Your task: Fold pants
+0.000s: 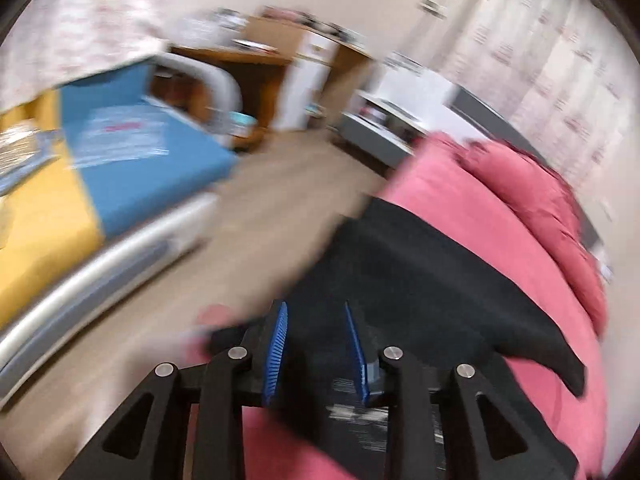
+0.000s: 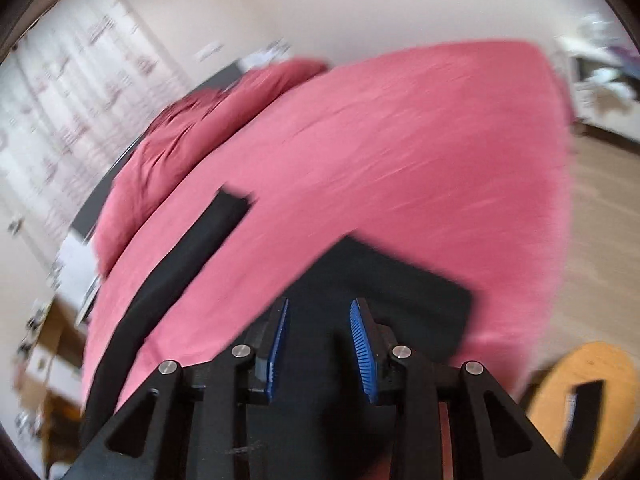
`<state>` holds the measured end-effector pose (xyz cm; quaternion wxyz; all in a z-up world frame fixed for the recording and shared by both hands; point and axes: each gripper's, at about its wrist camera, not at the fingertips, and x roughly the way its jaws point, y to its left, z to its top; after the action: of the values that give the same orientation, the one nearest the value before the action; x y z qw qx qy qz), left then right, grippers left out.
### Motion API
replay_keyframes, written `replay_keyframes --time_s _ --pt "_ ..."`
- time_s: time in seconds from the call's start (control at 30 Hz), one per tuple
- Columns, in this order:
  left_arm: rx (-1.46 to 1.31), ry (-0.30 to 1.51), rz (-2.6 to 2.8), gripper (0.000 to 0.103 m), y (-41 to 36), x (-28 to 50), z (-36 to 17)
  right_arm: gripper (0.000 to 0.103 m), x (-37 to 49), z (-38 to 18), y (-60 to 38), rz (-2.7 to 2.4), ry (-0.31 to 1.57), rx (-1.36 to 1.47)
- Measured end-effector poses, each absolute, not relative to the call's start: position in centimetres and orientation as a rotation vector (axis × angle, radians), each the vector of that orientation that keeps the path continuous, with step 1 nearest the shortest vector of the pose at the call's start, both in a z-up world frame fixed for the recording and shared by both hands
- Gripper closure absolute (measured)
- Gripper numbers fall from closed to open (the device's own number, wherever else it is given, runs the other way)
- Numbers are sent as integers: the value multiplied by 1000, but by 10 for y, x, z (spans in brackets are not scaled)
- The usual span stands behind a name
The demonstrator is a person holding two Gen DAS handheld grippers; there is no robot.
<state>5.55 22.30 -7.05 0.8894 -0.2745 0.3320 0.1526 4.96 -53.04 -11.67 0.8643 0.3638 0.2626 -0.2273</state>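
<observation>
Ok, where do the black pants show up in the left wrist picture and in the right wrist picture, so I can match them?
Left wrist: the black fabric pants lie lower centre to right, spread over the bed, running under the left gripper.
Right wrist: the pants sit lower centre beneath the right gripper, with one leg reaching up and left.
Shared landmark: the pink bed cover beneath them.

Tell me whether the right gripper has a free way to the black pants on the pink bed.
Probably yes. The right gripper hangs just above the black pants on the pink bedcover, its fingers apart with a gap showing; nothing lies between them and the cloth.
</observation>
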Motion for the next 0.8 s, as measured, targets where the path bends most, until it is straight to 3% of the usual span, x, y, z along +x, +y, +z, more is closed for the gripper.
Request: replay_keyframes --time_s 0.1,0.17,0.23,0.5,0.8 --pt "-552 773 104 68 185 94 -82 70 103 -125 -521 -352 624 772" --pt "-521 856 -32 68 154 122 -97 59 142 -127 -511 -278 669 743" --pt "-494 899 -108 68 132 142 -106 55 178 -131 -507 -197 695 755" --pt "-464 943 -349 68 63 209 -116 54 279 -147 -523 -172 705 815" --pt "-638 980 -324 60 66 276 -138 57 354 -162 -563 -282 672 925"
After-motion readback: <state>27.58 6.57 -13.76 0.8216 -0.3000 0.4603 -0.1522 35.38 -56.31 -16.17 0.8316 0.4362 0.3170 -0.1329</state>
